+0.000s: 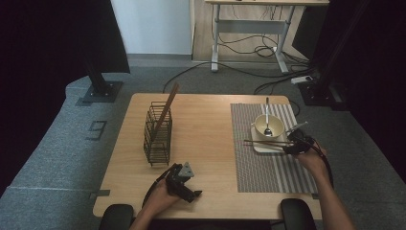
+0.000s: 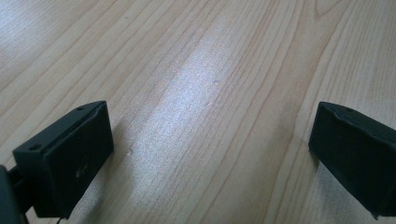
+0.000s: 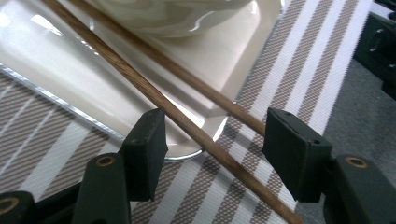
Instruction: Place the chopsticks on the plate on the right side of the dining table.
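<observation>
Looking down on a wooden table [image 1: 206,158] from above the person's side, with a gripper in each hand.
Right gripper: the right gripper [image 3: 212,140] sits at the near right corner of a white square plate [image 1: 258,145]; its jaws stand apart, pressing on nothing.
Chopsticks: two brown wooden chopsticks [image 3: 187,123] lie side by side across the near edge of the plate. In the right gripper view one stick runs through the gap close to the left jaw without a visible squeeze, and the other ends near the right jaw.
Bowl: a cream bowl [image 1: 269,125] stands on the plate just behind the chopsticks, with a metal spoon [image 1: 267,120] resting in it.
Placemat: a striped grey and white placemat [image 1: 268,167] lies under the plate on the right half of the table.
Rack: a black wire rack [image 1: 157,134] stands on the left half, holding a long brown stick [image 1: 167,109] that leans upward.
Left gripper: the left gripper [image 2: 210,144] rests low over bare wood at the near edge, well apart from the plate, jaws spread wide with nothing between them.
</observation>
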The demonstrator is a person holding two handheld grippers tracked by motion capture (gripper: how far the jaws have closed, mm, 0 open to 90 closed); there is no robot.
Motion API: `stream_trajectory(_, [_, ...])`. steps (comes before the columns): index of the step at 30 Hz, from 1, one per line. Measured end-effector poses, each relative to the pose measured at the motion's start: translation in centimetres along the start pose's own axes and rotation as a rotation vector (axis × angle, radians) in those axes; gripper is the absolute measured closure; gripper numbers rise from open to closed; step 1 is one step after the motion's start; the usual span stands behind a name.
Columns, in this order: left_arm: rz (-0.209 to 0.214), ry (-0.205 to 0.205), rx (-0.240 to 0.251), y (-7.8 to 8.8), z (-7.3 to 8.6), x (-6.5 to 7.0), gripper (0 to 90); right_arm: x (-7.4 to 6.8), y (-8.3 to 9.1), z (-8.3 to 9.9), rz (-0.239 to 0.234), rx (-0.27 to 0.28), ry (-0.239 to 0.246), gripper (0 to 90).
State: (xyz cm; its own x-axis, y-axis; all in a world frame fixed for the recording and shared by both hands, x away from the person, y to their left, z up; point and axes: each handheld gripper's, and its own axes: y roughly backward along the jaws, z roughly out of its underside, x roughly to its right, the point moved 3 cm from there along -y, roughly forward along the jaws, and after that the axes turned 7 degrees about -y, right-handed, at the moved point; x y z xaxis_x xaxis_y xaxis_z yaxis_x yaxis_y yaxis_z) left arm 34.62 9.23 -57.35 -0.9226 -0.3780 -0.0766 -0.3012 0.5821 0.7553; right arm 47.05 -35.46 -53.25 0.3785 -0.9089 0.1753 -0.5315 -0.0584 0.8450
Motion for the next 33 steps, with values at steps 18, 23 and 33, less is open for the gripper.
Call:
stream_trajectory(18, [0.0,-0.002,-0.002,0.0,0.0,0.0,0.0,0.8,0.1,0.1,0.041,0.044,-0.059,32.0])
stream_trajectory(23, [0.0,0.0,0.0,0.0,0.0,0.0,0.0,0.0,1.3,0.4,-0.018,0.119,-0.081,23.1])
stream_trajectory(33, [-0.001,0.0,0.001,0.0,0.0,0.0,0.0,-4.3,3.0,1.6,-0.141,0.239,-0.016,2.1])
